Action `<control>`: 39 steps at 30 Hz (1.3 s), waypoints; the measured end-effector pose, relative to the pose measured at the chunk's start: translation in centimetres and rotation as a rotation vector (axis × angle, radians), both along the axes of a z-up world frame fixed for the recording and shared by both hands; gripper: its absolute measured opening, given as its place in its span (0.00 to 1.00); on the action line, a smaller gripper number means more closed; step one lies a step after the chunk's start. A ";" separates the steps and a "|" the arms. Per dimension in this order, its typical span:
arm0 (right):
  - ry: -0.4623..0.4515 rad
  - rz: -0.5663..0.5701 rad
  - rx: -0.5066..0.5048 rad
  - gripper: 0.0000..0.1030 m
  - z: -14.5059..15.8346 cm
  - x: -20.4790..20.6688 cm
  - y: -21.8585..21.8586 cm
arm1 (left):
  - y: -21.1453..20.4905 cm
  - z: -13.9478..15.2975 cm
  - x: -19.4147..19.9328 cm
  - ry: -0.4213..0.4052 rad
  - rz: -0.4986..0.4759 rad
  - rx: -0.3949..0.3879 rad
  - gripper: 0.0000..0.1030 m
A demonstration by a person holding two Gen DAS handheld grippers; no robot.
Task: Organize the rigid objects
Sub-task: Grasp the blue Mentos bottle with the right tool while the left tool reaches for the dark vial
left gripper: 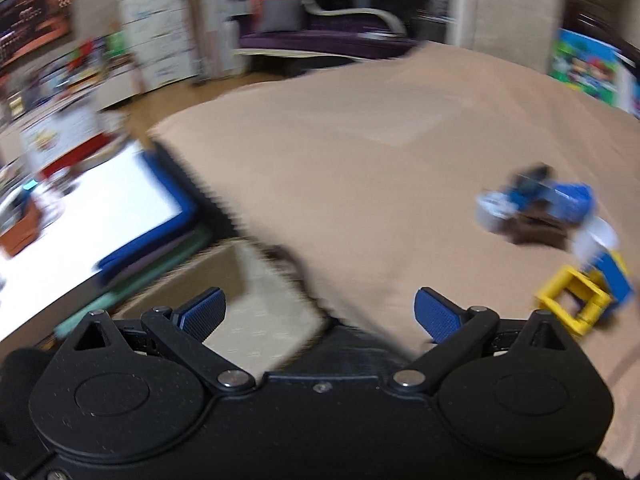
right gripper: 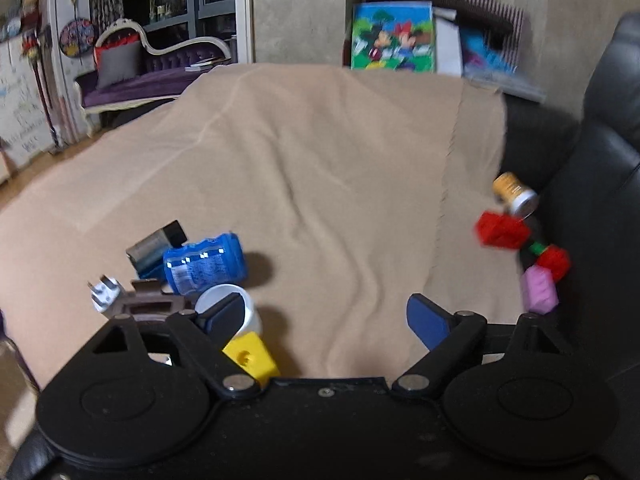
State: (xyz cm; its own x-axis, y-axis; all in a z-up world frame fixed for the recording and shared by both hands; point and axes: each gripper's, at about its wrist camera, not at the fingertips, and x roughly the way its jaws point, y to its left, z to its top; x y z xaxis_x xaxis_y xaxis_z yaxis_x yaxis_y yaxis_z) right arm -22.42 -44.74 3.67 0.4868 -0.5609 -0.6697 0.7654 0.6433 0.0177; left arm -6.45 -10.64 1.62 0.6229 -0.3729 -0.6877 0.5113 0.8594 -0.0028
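- My left gripper (left gripper: 320, 312) is spread wide with nothing between its blue pads (left gripper: 202, 312); it hangs over the near edge of the tan blanket (left gripper: 360, 128).
- Through the left wrist camera, much is motion-blurred. At 3 o'clock on the blanket lies a blue can (left gripper: 568, 200) beside a small dark-and-white piece I cannot identify.
- At 4 o'clock sits a yellow frame (left gripper: 572, 304) touching a blue block (left gripper: 614, 276); a white cup (left gripper: 598, 238) is just above them.
- At 9 o'clock, off the blanket, is a white board (left gripper: 92, 216) with a blue rim.
- My right gripper (right gripper: 324, 320) is also wide open and holds nothing.
- In the right view the can (right gripper: 206, 264) lies on its side at 9 o'clock, with a grey box (right gripper: 156, 248) just behind it and a white plug (right gripper: 105, 292) at its left.
- The cup (right gripper: 224, 304) sits partly behind my left finger (right gripper: 224, 316), and a yellow block (right gripper: 252, 356) lies just below it, close against the linkage.
- At 3 o'clock, at the blanket's edge by the black sofa (right gripper: 600, 160), are a yellow tin (right gripper: 514, 194), red bricks (right gripper: 502, 230), and a pink brick (right gripper: 540, 290), clustered together.
- A cartoon box (right gripper: 392, 36) stands at 12 o'clock beyond the blanket.
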 end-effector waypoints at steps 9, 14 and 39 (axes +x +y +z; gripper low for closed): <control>-0.023 0.181 0.010 0.97 -3.6 7.9 -1.0 | -5.9 -0.7 0.1 0.098 -0.127 0.031 0.95; -0.008 0.216 0.046 0.99 -4.8 11.4 -1.9 | -8.0 -0.1 2.7 0.153 -0.091 0.017 0.95; -0.027 0.240 0.186 0.79 -7.2 13.4 -6.0 | -19.5 -0.4 7.9 0.271 -0.057 0.035 0.95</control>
